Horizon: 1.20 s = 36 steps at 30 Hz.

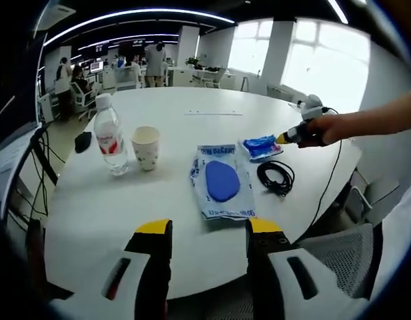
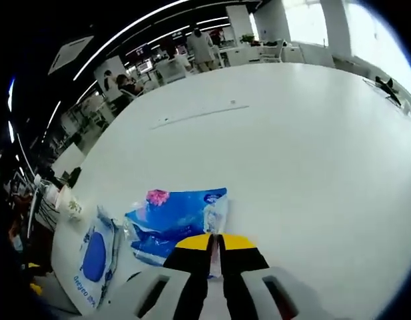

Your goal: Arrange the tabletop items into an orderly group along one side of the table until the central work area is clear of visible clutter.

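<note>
The desk (image 1: 212, 107) is seen as smooth, white and faintly glossy. Clear plastic is noted on the water bottle (image 1: 110, 141), paper on the cup (image 1: 146, 147), and shiny crinkled plastic film on the blue packet (image 2: 175, 220).

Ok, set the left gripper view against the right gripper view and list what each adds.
Left gripper view: the water bottle, the coiled black cable, a hand holding the right hand-held gripper, and the open left hand-held gripper.
Right gripper view: close up, its jaws shut on the clear edge of the blue packet, plus the pink print on it.
Both: the blue packet, the white pouch with a blue oval, the paper cup, the white table.
</note>
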Each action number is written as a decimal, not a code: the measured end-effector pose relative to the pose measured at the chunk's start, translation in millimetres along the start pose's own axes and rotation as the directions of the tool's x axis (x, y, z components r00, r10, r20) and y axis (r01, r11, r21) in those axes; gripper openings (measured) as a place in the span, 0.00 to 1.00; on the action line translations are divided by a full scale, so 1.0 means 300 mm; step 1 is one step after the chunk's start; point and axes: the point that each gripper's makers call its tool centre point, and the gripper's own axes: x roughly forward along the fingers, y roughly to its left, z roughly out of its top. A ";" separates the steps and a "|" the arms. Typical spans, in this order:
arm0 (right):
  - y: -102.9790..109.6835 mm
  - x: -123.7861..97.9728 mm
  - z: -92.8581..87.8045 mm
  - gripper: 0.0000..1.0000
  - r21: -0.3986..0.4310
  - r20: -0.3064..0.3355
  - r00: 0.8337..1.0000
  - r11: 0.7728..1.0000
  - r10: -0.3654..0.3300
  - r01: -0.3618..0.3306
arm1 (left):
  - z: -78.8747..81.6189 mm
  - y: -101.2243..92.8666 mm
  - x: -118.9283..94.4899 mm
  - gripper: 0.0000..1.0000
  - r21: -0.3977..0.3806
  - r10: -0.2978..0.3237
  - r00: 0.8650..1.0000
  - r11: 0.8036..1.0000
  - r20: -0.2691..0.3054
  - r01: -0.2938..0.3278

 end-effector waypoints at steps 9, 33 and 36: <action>0.002 0.005 0.001 0.06 -0.031 -0.004 1.000 0.999 -0.008 0.007 | -0.005 -0.022 0.012 0.44 0.028 -0.020 1.000 0.999 -0.016 0.020; 0.081 -0.055 -0.065 0.06 -0.154 -0.061 0.998 0.988 -0.005 -0.005 | -0.048 -0.072 0.052 0.41 0.044 -0.090 0.994 0.995 -0.064 0.093; 0.107 -0.063 -0.065 0.06 -0.171 -0.052 0.999 0.985 0.006 -0.015 | -0.065 -0.084 0.064 0.41 0.062 -0.105 0.991 0.992 -0.081 0.110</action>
